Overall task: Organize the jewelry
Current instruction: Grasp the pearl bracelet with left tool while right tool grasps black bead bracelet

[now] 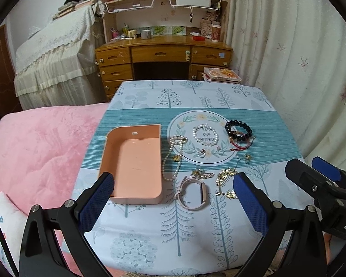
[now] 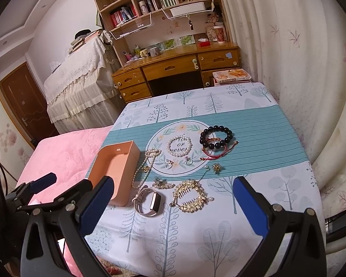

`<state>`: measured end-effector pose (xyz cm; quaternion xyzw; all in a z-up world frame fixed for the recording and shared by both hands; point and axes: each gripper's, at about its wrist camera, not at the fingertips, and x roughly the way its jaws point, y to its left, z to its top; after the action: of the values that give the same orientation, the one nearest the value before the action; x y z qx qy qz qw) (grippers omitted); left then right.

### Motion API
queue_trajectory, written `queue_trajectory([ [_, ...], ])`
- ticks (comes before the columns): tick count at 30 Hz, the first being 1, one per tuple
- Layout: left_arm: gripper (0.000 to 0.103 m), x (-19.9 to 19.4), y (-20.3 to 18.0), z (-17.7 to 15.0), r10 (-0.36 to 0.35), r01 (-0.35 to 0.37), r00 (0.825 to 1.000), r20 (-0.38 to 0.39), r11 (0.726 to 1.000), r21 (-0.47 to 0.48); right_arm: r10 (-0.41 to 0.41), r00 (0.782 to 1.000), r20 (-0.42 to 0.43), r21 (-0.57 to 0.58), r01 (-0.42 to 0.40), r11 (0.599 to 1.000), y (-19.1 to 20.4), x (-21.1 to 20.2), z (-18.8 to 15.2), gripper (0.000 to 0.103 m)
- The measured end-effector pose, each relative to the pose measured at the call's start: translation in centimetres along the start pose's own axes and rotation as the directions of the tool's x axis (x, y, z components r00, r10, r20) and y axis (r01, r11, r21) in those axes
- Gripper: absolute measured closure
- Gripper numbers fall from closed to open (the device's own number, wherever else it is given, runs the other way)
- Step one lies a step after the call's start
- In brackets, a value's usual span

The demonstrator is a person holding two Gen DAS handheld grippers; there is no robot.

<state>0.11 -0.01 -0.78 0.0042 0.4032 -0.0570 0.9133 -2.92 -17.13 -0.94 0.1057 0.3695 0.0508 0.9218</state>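
Both the left tool (image 1: pixel 173 198) and the right tool (image 2: pixel 173 198) are held spread apart, empty, above the near edge of the bench (image 2: pixel 253 138). An empty peach box (image 1: pixel 133 164) is seen at left; beside it lie a pearl necklace (image 1: pixel 171 159), a watch (image 2: pixel 150 202), gold hair combs (image 2: pixel 191 196) and a black bead bracelet (image 2: pixel 216 137). The two rings (image 2: pixel 168 165) are small and poorly resolved, and the left tool partly hides the box's near corner.

Soft, even indoor light falls on the tablecloth (image 1: pixel 186 226), leaving only faint shadows beside the peach box (image 1: pixel 133 166). Fisheye distortion bends the curtain (image 2: pixel 288 57) beyond it; dark vignetting fills the corners.
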Motion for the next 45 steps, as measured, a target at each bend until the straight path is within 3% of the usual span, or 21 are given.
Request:
queue_trajectory([
  [5, 0.001, 1.5, -0.1, 1.3, -0.065, 0.066, 0.996, -0.057, 0.998, 0.016, 0.014, 0.999, -0.029, -0.012, -0.014, 1.000, 0.4, 0.8, 0.1, 0.000],
  [10, 0.001, 3.5, -0.3, 4.2, -0.127, 0.138, 0.981, -0.149, 0.988, 0.069, 0.045, 0.994, -0.099, -0.030, -0.048, 0.998, 1.7, 2.2, 0.7, 0.000],
  [18, 0.001, 6.1, 0.0, 11.5, -0.085, 0.101, 0.987, -0.134, 0.988, 0.113, 0.022, 0.985, -0.172, 0.008, -0.021, 1.000, 0.7, 3.9, 6.5, 0.009],
  [20, 0.001, 7.6, -0.1, 12.9, -0.113, 0.130, 0.982, -0.153, 0.985, 0.110, 0.007, 0.980, -0.200, 0.004, -0.007, 1.000, 0.0, 5.1, 7.9, 0.011],
  [24, 0.001, 12.5, -1.3, 14.5, -0.135, 0.168, 0.962, -0.239, 0.978, 0.125, -0.013, 0.956, -0.294, 0.010, 0.017, 1.000, -1.3, 8.9, 9.7, 0.019],
  [28, 0.003, 17.9, -3.2, 14.7, -0.069, 0.125, 0.954, -0.293, 0.977, 0.175, -0.037, 0.911, -0.411, 0.029, 0.054, 0.998, -2.6, 14.1, 9.7, 0.033],
  [32, 0.023, 23.0, -3.9, 13.9, -0.121, 0.187, 0.907, -0.404, 0.974, 0.128, -0.023, 0.856, -0.517, 0.092, 0.083, 0.992, -5.6, 18.3, 9.5, 0.051],
  [34, 0.039, 25.2, -3.9, 13.4, -0.143, 0.212, 0.878, -0.456, 0.972, 0.102, -0.018, 0.841, -0.541, 0.112, 0.093, 0.989, -7.3, 19.6, 9.1, 0.057],
  [35, 0.041, 26.2, -3.9, 13.1, -0.147, 0.215, 0.866, -0.478, 0.973, 0.090, -0.016, 0.836, -0.548, 0.119, 0.097, 0.988, -7.9, 19.9, 8.6, 0.058],
  [40, 0.051, 29.2, -4.6, 12.0, -0.162, 0.234, 0.835, -0.525, 0.969, 0.074, -0.015, 0.821, -0.571, 0.120, 0.102, 0.987, -8.9, 21.4, 8.2, 0.059],
  [45, 0.064, 30.4, -5.3, 11.5, -0.162, 0.246, 0.817, -0.554, 0.966, 0.080, -0.017, 0.809, -0.588, 0.110, 0.101, 0.989, -10.1, 23.3, 8.0, 0.073],
])
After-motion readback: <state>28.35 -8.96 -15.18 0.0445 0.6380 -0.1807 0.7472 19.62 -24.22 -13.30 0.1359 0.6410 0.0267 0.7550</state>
